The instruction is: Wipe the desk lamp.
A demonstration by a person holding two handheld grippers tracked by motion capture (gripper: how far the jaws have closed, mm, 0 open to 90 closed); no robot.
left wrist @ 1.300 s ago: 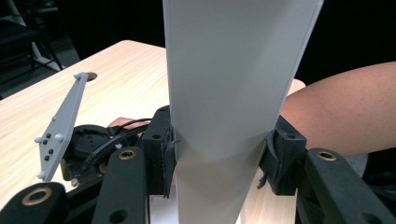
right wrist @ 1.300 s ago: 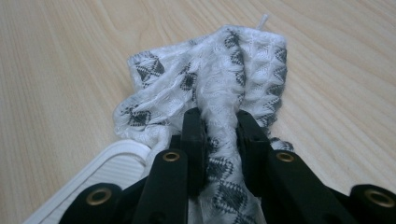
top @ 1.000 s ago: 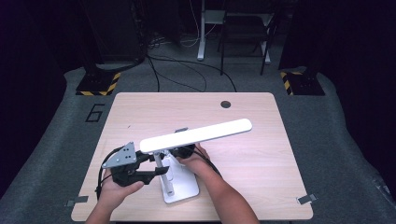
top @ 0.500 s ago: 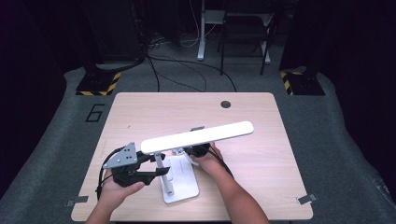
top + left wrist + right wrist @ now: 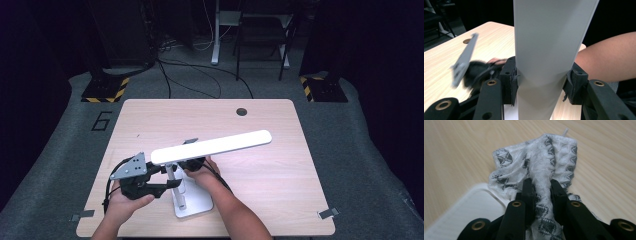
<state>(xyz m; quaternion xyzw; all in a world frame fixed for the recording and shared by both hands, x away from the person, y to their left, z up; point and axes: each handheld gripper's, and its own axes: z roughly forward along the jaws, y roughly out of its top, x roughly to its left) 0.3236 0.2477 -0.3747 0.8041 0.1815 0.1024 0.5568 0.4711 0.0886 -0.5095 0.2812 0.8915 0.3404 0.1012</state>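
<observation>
White desk lamp (image 5: 210,147) upright on table; bunched patterned white cloth (image 5: 541,162) beside its base.

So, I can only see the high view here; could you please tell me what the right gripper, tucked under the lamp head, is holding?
Observer: In the right gripper view, the right gripper is shut on a white cloth with a dark grey diamond pattern.
Operator: Thank you. Where is that cloth relative to the lamp base?
Observer: It hangs at the rounded corner of the white lamp base, with the wooden table beyond it.
Operator: And is the left gripper actually gripping the lamp?
Observer: Yes; in the left gripper view, the left gripper has its pads pressed against both edges of the flat white lamp arm.
</observation>
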